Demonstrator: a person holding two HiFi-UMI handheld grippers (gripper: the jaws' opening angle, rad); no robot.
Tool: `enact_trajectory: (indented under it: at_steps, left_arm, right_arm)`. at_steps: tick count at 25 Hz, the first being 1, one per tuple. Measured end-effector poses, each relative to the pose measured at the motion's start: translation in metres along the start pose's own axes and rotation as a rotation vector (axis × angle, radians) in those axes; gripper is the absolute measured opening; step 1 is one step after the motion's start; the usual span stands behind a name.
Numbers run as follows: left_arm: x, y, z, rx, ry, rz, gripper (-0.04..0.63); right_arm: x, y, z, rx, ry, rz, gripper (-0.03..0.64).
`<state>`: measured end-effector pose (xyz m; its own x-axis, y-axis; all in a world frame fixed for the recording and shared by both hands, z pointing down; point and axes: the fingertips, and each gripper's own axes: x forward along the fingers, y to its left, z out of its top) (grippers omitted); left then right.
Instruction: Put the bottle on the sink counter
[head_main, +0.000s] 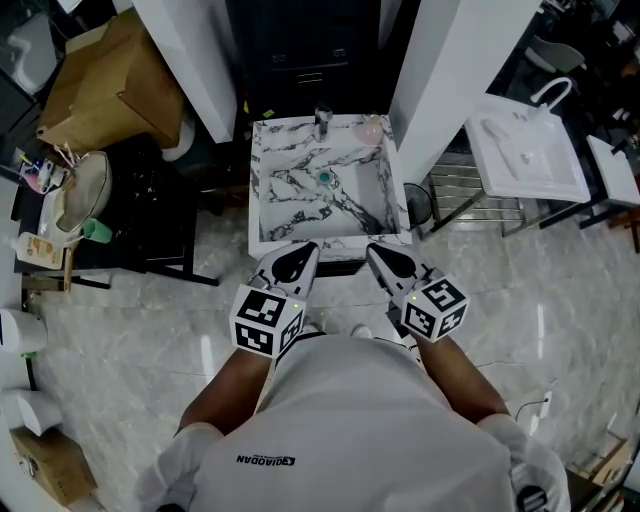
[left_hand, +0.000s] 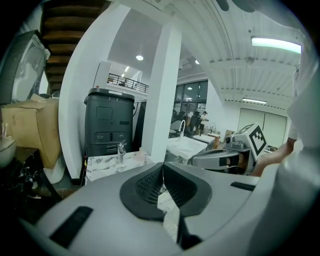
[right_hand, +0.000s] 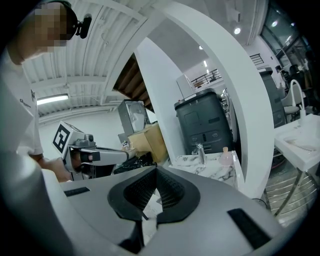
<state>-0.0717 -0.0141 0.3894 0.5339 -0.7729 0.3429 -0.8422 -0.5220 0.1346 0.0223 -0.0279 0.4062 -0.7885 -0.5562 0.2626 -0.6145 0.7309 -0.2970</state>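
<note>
Clerk: Lettering, item one?
Checker: Shirt (head_main: 350, 420), white. The back print appears to read QIAODAN, upside down in the head view. Each gripper's cube carries square black-and-white markers. No other print is legible.
Clerk: Materials and shapes?
Checker: Sink (head_main: 256, 190), rectangular, white marble with dark grey veining, a flat rim round a sunken basin and a round drain (head_main: 323, 177) near the middle. Faucet (head_main: 322, 118), metal, upright on the back rim. Bottle (head_main: 372, 128), small, pale pink, with a rounded body and narrow neck. It stands upright on the sink's back right corner, near the faucet. Floor (head_main: 150, 330), glossy pale stone-look tile.
Clerk: Grippers?
Checker: Left gripper (head_main: 312, 246) and right gripper (head_main: 371, 250), grey shells with ribbed black pads. Both have their jaws pressed together with nothing held. Both hover at the sink's near edge, well apart from the bottle, with the open basin between.
Clerk: Surroundings?
Checker: White pillars (head_main: 190, 60) flank the sink, with a dark cabinet (head_main: 300, 50) behind it. Cardboard box (head_main: 105, 85), brown, to the left. White basin (head_main: 527, 150) with a curved tap, on a metal frame, to the right
</note>
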Motion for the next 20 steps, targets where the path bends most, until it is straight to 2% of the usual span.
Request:
enact_trajectory:
  at_steps: [4, 10, 20]
  left_arm:
    - [-0.0004, -0.0027, 0.0017, 0.021, 0.004, 0.011, 0.015]
    - [-0.0004, -0.0050, -0.0004, -0.009, 0.004, 0.004, 0.015]
    - [-0.0039, -0.0078, 0.0019, 0.017, -0.003, 0.013, 0.015]
  right_arm:
    - [-0.0036, 0.0007, 0.0014, -0.001, -0.001, 0.005, 0.040]
    - [-0.0045, 0.0016, -0.0001, 0.000, -0.002, 0.010, 0.039]
    - [-0.0057, 0.0026, 0.0004, 0.002, -0.011, 0.011, 0.038]
